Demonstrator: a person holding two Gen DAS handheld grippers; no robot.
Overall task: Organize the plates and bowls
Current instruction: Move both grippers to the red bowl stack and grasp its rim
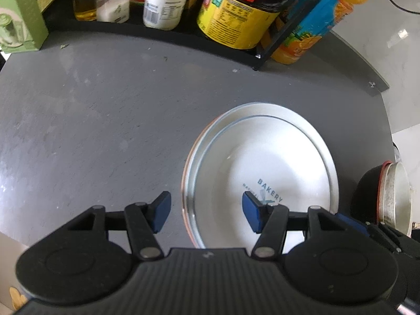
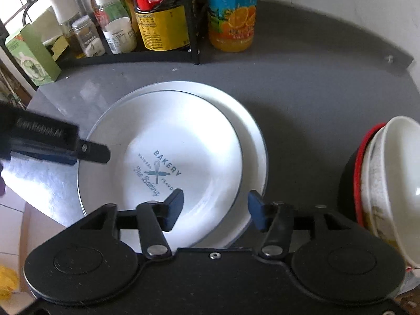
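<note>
Well — white "BAKERY" plate [image 2: 168, 141] — blue-rimmed

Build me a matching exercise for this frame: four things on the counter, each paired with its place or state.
Things:
1. BAKERY plate
2. bowls
3. juice bottle
4. right gripper

Places or states:
A. stacked at the counter's right edge
B. open, over the plates' near rim
C. on top of a larger white plate
D. standing just right of the black rack

Pairs: 1-C, 2-A, 3-D, 4-B
</note>
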